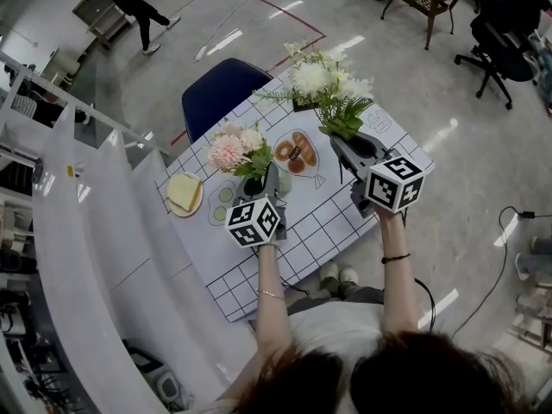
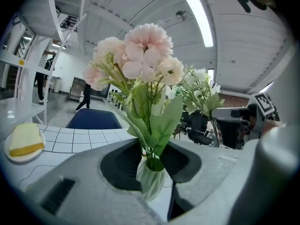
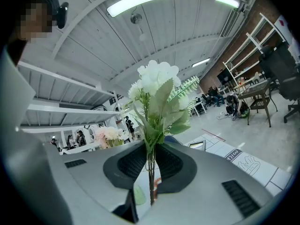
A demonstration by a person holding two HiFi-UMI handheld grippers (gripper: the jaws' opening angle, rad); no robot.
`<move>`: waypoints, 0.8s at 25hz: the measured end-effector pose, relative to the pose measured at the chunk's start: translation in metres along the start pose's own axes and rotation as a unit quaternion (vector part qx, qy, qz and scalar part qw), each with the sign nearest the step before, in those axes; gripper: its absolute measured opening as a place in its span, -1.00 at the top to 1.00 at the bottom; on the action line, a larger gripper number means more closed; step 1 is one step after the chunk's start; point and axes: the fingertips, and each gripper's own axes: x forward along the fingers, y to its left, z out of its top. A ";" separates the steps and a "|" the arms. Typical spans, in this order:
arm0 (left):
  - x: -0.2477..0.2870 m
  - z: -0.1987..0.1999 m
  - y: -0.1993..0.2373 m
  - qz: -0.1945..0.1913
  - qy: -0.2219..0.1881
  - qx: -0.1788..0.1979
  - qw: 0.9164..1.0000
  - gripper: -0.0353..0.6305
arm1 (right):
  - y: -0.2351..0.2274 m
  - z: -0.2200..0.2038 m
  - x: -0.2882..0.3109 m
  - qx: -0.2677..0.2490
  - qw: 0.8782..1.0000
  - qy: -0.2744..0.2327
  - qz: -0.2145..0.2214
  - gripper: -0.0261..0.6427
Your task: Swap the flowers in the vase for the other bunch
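Observation:
A pale green ribbed vase (image 2: 152, 179) stands on the table and holds a pink bunch of flowers (image 1: 228, 151) (image 2: 140, 55). My left gripper (image 1: 269, 179) (image 2: 152, 161) has its jaws on either side of the vase's neck, with both pads against it. My right gripper (image 1: 342, 142) (image 3: 151, 165) is shut on the thin stems (image 3: 151, 177) of a white bunch with green leaves (image 1: 326, 86) (image 3: 157, 86). It holds that bunch upright in the air, to the right of the vase. In the head view, most of the vase is hidden behind the left gripper.
The table (image 1: 321, 224) has a white grid-pattern cloth. On it are a plate of yellow cake (image 1: 184, 193), a plate of pastries (image 1: 296, 153) and a plate of cucumber slices (image 1: 222, 202). A blue chair (image 1: 222, 89) stands behind the table, with white shelving (image 1: 78, 231) to the left.

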 end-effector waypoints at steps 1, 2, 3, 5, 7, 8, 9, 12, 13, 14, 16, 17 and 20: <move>0.000 0.002 0.000 0.000 -0.001 0.001 1.000 0.53 | 0.000 0.000 0.000 0.000 1.000 0.000 0.000 0.76; -0.001 0.003 -0.001 0.000 -0.003 0.002 1.000 0.53 | 0.000 0.000 0.000 0.001 1.000 0.000 0.001 0.76; -0.001 0.005 -0.001 0.000 -0.004 0.003 1.000 0.54 | 0.001 -0.001 0.000 0.001 1.000 -0.001 0.002 0.76; -0.002 0.008 -0.002 0.001 -0.007 0.005 1.000 0.55 | 0.002 -0.001 0.000 0.001 1.000 -0.001 0.003 0.76; -0.003 0.013 -0.003 -0.001 -0.009 0.008 1.000 0.55 | 0.003 0.000 -0.001 0.001 1.000 -0.001 0.003 0.76; -0.004 0.016 -0.004 -0.003 -0.011 0.010 1.000 0.55 | 0.003 0.001 -0.002 0.001 1.000 -0.002 0.003 0.76; -0.004 0.019 -0.005 -0.004 -0.012 0.011 1.000 0.55 | 0.003 0.001 -0.002 0.001 1.000 -0.002 0.004 0.76; -0.006 0.025 -0.007 -0.005 -0.018 0.013 1.000 0.56 | 0.005 0.002 -0.002 0.000 1.000 -0.002 0.005 0.76; -0.007 0.027 -0.007 -0.005 -0.021 0.012 1.000 0.56 | 0.005 0.002 -0.002 0.000 1.000 -0.002 0.006 0.76; -0.008 0.030 -0.007 -0.006 -0.023 0.012 1.000 0.56 | 0.006 0.002 -0.002 0.000 1.000 -0.003 0.006 0.76; -0.009 0.034 -0.008 -0.006 -0.027 0.014 1.000 0.56 | 0.007 0.002 -0.002 0.000 1.000 -0.003 0.008 0.76; -0.010 0.036 -0.008 -0.006 -0.029 0.015 0.999 0.56 | 0.007 0.002 -0.002 0.000 1.000 -0.002 0.008 0.76; -0.012 0.039 -0.009 -0.005 -0.032 0.017 0.999 0.56 | 0.008 0.002 -0.002 0.000 1.000 -0.002 0.010 0.76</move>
